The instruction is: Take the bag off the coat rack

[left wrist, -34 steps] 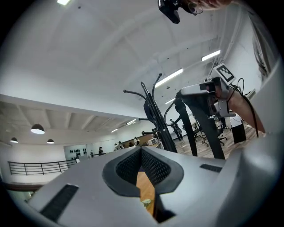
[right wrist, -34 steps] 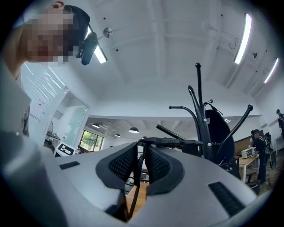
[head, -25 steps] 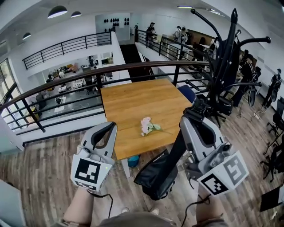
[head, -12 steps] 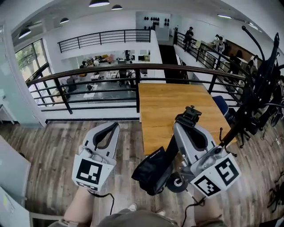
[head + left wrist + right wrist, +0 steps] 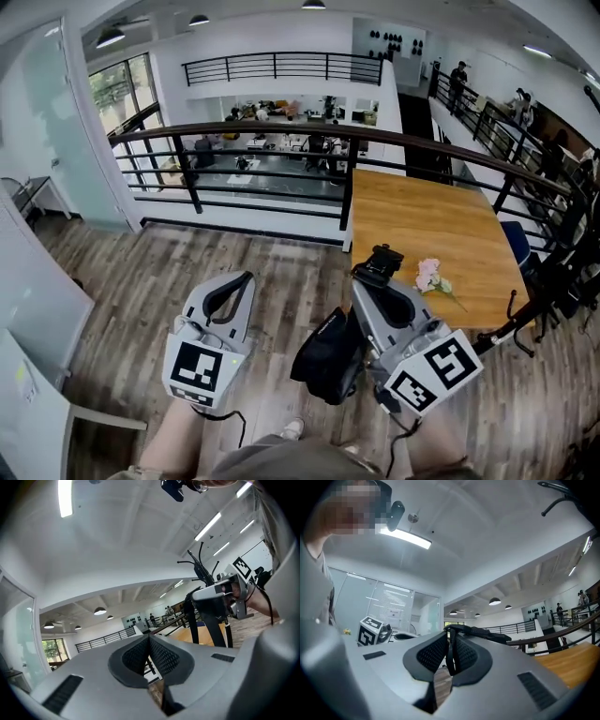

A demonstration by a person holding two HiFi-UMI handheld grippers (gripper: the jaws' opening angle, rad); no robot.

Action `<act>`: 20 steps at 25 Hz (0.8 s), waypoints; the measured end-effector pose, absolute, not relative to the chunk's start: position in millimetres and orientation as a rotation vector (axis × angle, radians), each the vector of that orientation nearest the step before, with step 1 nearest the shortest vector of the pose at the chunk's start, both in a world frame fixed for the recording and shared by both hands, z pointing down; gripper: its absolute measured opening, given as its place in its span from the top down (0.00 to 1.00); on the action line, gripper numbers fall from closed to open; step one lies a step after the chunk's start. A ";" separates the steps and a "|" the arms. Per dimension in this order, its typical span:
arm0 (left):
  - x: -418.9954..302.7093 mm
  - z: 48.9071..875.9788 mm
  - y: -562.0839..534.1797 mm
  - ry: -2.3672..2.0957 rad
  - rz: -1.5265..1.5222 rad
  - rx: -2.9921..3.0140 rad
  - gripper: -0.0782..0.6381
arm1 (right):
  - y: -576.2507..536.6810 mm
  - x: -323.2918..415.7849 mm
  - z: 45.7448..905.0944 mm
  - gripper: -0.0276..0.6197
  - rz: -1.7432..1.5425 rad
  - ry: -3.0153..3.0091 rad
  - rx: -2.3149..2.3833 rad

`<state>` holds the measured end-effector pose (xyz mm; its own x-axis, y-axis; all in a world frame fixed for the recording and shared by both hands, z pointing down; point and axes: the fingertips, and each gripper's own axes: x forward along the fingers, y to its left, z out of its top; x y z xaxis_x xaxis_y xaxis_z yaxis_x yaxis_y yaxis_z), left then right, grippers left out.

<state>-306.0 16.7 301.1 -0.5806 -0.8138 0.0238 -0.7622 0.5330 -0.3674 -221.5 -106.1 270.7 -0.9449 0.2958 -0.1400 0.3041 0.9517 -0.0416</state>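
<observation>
The black bag [image 5: 327,356] hangs below my right gripper [image 5: 378,265], free of the coat rack [image 5: 574,274], which stands at the far right edge of the head view. In the right gripper view the right gripper [image 5: 451,635] is shut on the bag's black strap [image 5: 450,656], which runs up between the pads and over the top. My left gripper [image 5: 241,278] is held to the left of the bag, shut and empty. The left gripper view shows the left gripper [image 5: 149,640] closed, with the strap [image 5: 218,631] dangling from the right gripper [image 5: 220,591].
A wooden table [image 5: 441,230] with a small bunch of flowers [image 5: 429,276] stands ahead on the right. A dark railing [image 5: 281,141] runs across in front, with a lower floor beyond. A glass partition [image 5: 47,216] is at the left. People stand far off near the railing [image 5: 458,77].
The view has swung left, so the coat rack has gone from right beside my right gripper to the far right edge. The bag has come away with the right gripper. The left gripper stays as before.
</observation>
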 end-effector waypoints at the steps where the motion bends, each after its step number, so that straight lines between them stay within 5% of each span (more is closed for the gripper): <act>1: -306.6 307.3 22.6 2.635 -0.530 -1.346 0.87 | -101.4 -224.4 276.5 0.89 -0.100 2.981 0.481; 20: -313.0 390.4 80.0 2.890 -0.587 -1.290 0.87 | -39.3 -264.6 369.0 0.89 -0.233 3.107 0.767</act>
<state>-313.0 80.0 390.4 -0.6761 -0.7046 0.2152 -0.7327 0.6126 -0.2963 -264.6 -39.3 369.0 -0.8836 0.4673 0.0300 0.4576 0.8753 -0.1567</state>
